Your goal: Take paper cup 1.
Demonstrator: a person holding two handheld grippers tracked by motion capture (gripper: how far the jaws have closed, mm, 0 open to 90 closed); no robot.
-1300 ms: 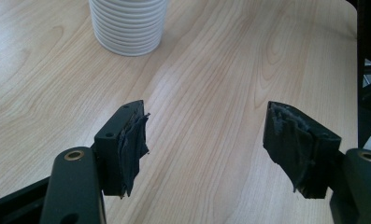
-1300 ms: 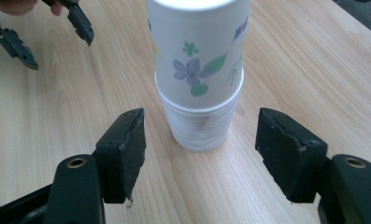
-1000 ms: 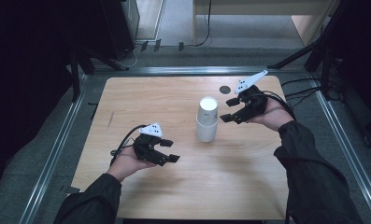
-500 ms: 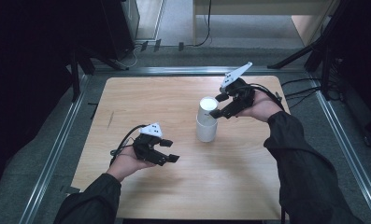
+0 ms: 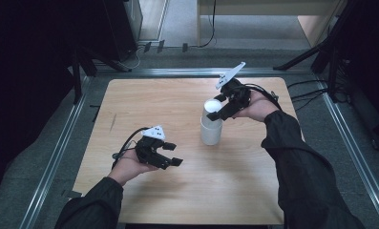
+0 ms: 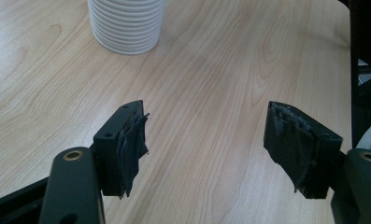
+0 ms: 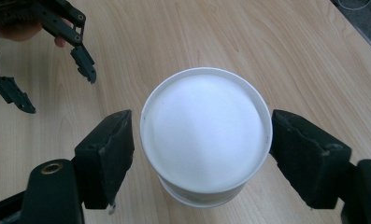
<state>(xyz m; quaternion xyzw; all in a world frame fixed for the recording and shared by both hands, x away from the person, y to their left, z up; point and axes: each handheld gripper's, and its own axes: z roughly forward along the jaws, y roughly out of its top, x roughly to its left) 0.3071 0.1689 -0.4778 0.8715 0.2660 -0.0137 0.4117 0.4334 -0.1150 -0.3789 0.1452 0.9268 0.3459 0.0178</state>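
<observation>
L gripper sat lower left of centre in the high view, low over the table. In the left gripper view its jaws stood apart w/ nothing btwn them, just bare wood, so released and idle. The stack of white cups, upside down, stood just right of centre in the high view and upper left in the left gripper view, well apart from that gripper. R gripper hung over the stack's top from the upper right. Its jaws had just been opening, and in the right gripper view they straddled the top cup's base w/ a thin gap each side, so released and not pressing. The step looked like taking the top cup off. To do it well, prob. keep the base centred btwn the pads, drop only far enough to catch the top cup's wall and not the one under it, then close softly, since paper crushes. Lift straight up, no tilt, or the whole stack may come along or tip. If it sticks, the L gripper could pinch the lower stack to hold it down.
</observation>
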